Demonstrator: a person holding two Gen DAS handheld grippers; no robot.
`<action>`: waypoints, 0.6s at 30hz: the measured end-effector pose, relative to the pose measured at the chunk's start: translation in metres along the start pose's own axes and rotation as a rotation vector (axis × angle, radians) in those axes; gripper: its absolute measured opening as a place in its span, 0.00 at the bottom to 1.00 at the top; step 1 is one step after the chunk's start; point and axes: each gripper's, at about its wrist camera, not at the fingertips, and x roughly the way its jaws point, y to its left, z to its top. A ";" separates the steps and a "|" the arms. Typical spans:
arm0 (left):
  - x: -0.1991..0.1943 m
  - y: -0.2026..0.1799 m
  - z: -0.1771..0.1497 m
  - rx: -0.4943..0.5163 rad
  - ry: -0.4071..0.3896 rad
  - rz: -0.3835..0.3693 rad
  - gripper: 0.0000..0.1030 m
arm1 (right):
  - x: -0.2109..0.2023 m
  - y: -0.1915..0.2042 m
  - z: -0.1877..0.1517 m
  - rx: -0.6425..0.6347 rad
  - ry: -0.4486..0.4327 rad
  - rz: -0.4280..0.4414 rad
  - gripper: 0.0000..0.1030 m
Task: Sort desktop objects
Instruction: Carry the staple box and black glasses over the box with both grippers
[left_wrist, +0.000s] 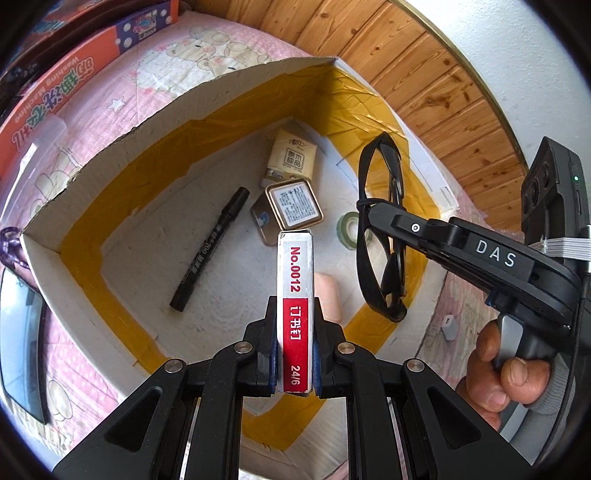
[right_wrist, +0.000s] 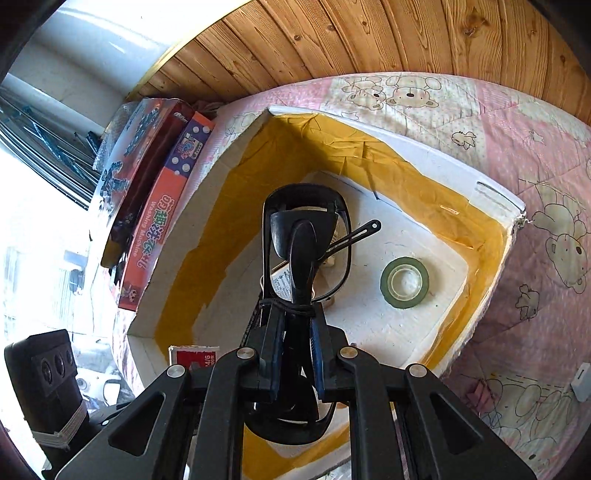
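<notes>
Over the open box (left_wrist: 48, 240), the left gripper (left_wrist: 294, 363) clamps a staple box (left_wrist: 295, 295), long axis pointing away along its fingers. The right gripper (right_wrist: 297, 360) pinches folded black glasses (right_wrist: 306, 236), lenses forward, above the box floor.

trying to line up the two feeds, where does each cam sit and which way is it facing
Left wrist: on the left gripper, looking down into the box; it grips the staple box; the right gripper and hand show.
Right wrist: on the right gripper, looking down into the box; it grips black glasses.
Shared: box, glasses, tape roll, staple box.
</notes>
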 end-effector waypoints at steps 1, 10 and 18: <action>0.001 0.001 0.000 -0.004 0.003 0.000 0.12 | 0.004 -0.001 0.002 0.002 0.004 -0.004 0.14; 0.012 0.010 0.006 0.001 0.034 0.036 0.12 | 0.029 0.000 0.015 -0.016 0.041 -0.091 0.14; 0.018 0.011 0.008 0.004 0.051 0.041 0.12 | 0.045 0.000 0.028 -0.031 0.088 -0.153 0.14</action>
